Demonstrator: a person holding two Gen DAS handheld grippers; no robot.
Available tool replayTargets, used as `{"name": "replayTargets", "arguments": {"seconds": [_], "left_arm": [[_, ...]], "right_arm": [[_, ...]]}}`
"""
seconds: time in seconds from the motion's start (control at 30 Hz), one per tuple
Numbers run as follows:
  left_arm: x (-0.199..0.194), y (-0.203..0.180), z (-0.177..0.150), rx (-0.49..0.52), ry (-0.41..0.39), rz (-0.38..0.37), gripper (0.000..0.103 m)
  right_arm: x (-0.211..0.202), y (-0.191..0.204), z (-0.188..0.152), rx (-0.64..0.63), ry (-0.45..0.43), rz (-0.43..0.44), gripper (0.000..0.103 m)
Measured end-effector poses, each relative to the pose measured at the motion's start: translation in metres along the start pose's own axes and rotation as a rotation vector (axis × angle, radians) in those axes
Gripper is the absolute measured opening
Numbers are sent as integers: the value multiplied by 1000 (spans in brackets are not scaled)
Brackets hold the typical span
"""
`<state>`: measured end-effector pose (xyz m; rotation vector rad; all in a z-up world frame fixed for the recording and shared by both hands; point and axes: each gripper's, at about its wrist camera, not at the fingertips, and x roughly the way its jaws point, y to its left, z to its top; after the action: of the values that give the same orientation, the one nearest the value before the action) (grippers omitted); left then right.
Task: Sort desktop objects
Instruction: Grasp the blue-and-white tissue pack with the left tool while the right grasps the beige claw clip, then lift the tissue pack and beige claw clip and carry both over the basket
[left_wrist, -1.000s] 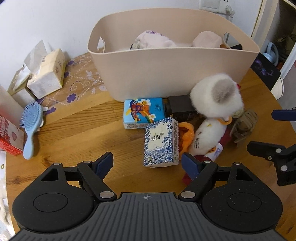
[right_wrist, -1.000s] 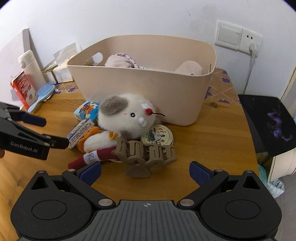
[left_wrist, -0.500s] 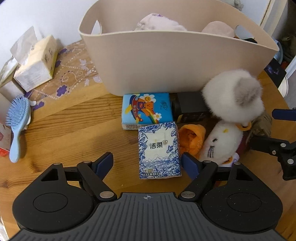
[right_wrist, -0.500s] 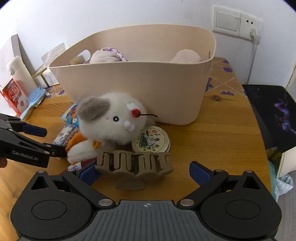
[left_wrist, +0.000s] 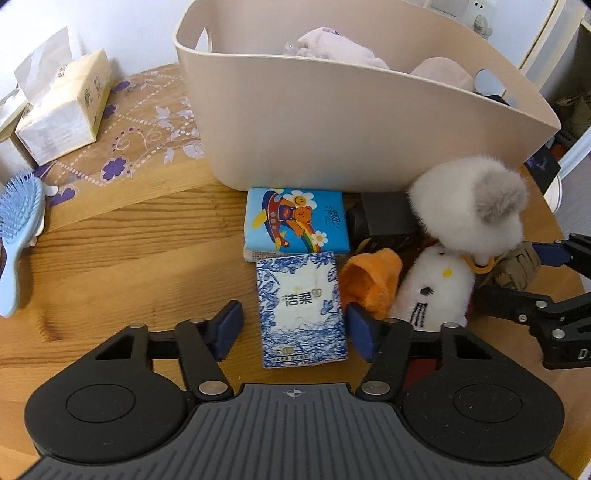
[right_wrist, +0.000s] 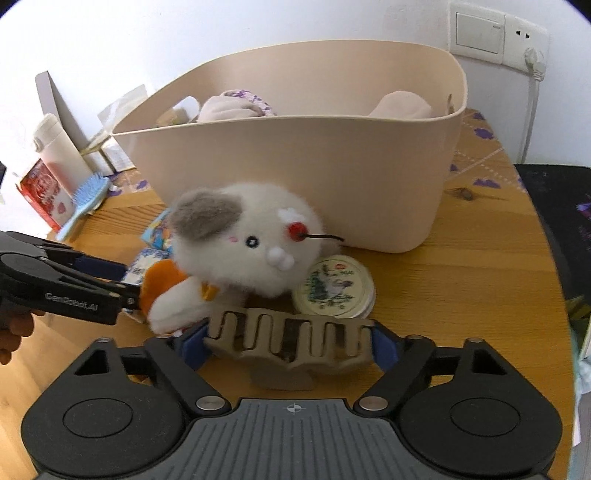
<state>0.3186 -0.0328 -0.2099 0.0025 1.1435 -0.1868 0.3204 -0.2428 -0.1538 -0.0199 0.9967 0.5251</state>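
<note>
A blue-and-white tissue pack lies flat on the wooden table between the pads of my left gripper. Its jaws are closing, and a gap still shows at the left pad. My right gripper is closing on a tan hair claw clip, with both pads touching the clip's ends. A fluffy white plush with a grey ear sits just behind the clip, in front of the beige bin. In the right wrist view the left gripper reaches in beside an orange plush piece.
A cartoon tissue pack, a black box and a round tin crowd the bin's front wall. A blue hairbrush, a tissue box, a white bottle and a red carton stand at the left.
Both grippers have come down and forward. The left jaws have narrowed around the blue-and-white pack. The right jaws have closed in onto the ends of the hair clip.
</note>
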Motion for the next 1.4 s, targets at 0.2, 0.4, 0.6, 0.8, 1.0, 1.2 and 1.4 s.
{"name": "replayTargets", "arguments": {"seconds": [0.2,0.4,0.6,0.8,1.0,1.2,1.4], "left_arm": [[-4,2,-3,10,11,-9,46],[-9,2,-10,42,7,19,46],[-18,1,-15,49,-8,23,46],[-36,-3,-19,67,-45,32,46],[-60,-6,-27,91,-85,47,46],[-86,-8,-31,91,-132,56,46],[-111,-12,-23,118,-188,57,46]], "right_arm": [[-2,5,-1,-5,-6,-9,84],[-11,8,-1,-23,-26,-13,83],[-20,11,-8,-26,-38,-26,83],[-35,16,-16,-25,-62,-35,83],[-53,18,-20,-5,-82,-34,83],[-75,18,-19,-8,-122,-43,83],[-98,14,-10,-13,-180,-66,83]]}}
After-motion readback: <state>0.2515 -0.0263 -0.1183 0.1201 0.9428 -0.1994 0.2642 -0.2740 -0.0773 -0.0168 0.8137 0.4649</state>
